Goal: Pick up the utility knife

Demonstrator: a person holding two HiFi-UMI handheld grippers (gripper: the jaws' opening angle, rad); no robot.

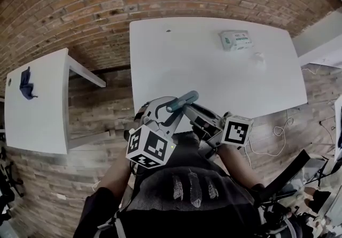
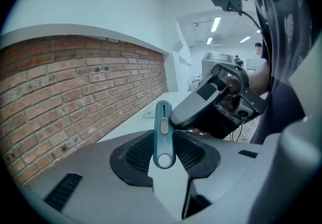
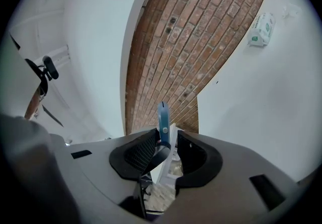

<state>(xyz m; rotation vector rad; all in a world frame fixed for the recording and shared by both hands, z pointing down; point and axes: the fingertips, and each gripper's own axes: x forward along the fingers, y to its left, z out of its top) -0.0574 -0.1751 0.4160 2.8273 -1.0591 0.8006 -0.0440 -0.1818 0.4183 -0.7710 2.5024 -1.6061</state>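
Note:
The utility knife is slim and teal with a grey slider, and it is held in the air just in front of the person's body. My left gripper is shut on its round end; in the left gripper view the knife stands upright between the pads of the left gripper. My right gripper meets it from the right. In the right gripper view the knife stands between the jaws of the right gripper, which are apart with a gap at the right pad.
Ahead stands a white table with a white and green packet and a small crumpled scrap at its far right. A second white table at the left bears a dark blue object. The floor is brick-patterned. Cables lie at the right.

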